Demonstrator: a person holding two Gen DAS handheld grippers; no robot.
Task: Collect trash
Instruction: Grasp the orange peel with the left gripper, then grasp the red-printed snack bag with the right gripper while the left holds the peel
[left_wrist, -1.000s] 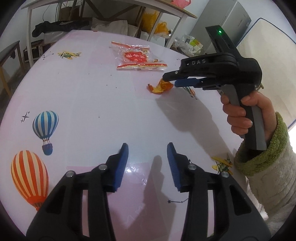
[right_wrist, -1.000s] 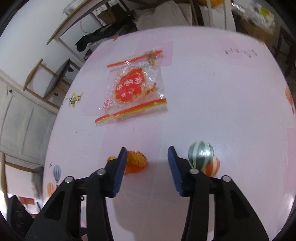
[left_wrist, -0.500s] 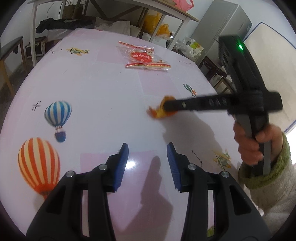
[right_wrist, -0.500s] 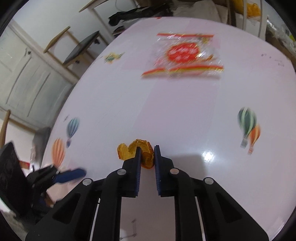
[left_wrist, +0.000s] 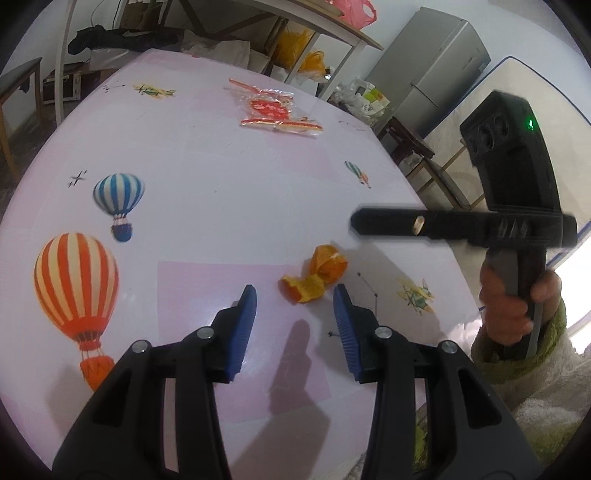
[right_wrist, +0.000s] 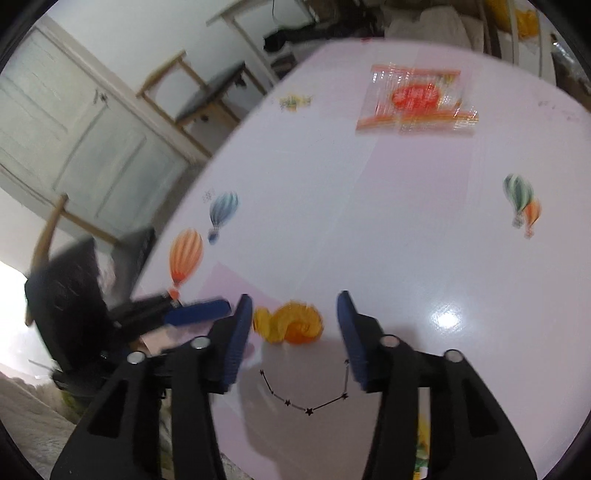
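An orange peel (left_wrist: 314, 275) lies on the pink table (left_wrist: 221, 177), just ahead of my left gripper (left_wrist: 294, 295), which stands open with its blue pads apart from the peel. In the right wrist view the peel (right_wrist: 291, 323) rests on the table (right_wrist: 406, 240) between the opening jaws of my right gripper (right_wrist: 294, 299); the pads do not touch it. Seen from the left, the right gripper (left_wrist: 360, 223) hovers side-on above and right of the peel. A clear red-and-yellow snack wrapper (left_wrist: 275, 110) (right_wrist: 417, 101) lies flat at the far side.
Balloon and plane pictures are printed on the table cloth. The left gripper's blue finger (right_wrist: 197, 312) pokes in beside the right gripper's left finger. A sleeved hand (left_wrist: 517, 306) holds the right gripper. Chairs, a second table and a grey fridge (left_wrist: 432, 70) stand beyond the table edge.
The right gripper shut on the orange peel, carried it from mid-table to the near side in front of the left gripper, then opened. The peel now lies loose on the table.
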